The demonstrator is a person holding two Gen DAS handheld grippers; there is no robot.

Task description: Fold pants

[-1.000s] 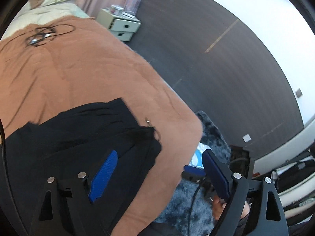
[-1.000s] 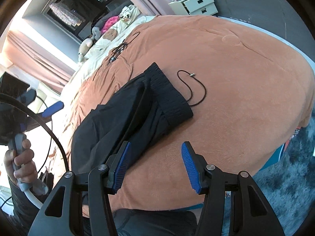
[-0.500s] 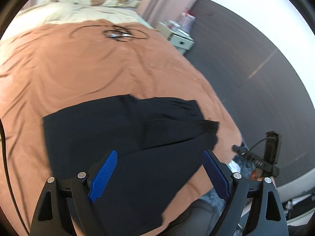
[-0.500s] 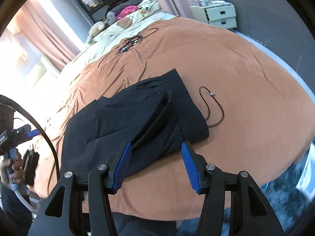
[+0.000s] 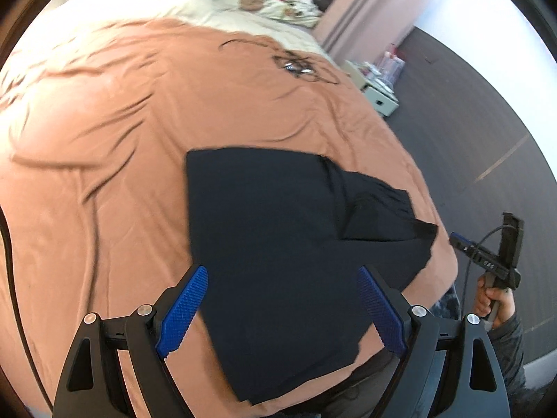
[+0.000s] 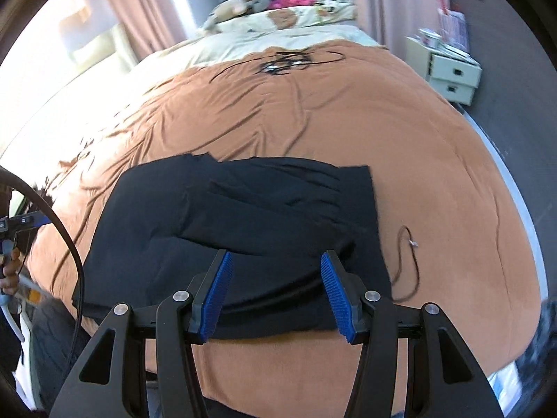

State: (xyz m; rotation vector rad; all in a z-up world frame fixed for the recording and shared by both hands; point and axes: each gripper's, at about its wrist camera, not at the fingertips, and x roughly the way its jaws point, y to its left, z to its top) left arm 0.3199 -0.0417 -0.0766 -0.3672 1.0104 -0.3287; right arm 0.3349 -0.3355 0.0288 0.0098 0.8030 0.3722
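Note:
Black pants (image 5: 278,244) lie folded in a flat bundle on the brown bedspread (image 5: 104,139) near the bed's front edge. My left gripper (image 5: 282,306) hovers above the bundle's near end, jaws wide open, nothing between the blue pads. In the right wrist view the same pants (image 6: 243,230) lie with the waistband side at the right, and a loose dark drawstring (image 6: 407,264) trails onto the spread. My right gripper (image 6: 275,292) stands open above the near edge of the pants, holding nothing. The right gripper's handle, in a hand (image 5: 494,299), shows at the left view's right edge.
A tangle of black cable (image 6: 289,61) lies far up the bed. Pillows and soft toys (image 6: 278,3) are at the headboard. A white nightstand (image 6: 449,73) stands at the right of the bed, beside dark floor (image 5: 470,132). Pink curtains hang behind.
Both grippers have swung and rolled so the pants now sit centred ahead of each. The left moved from the bed's corner over the bundle. The jaws kept their width.

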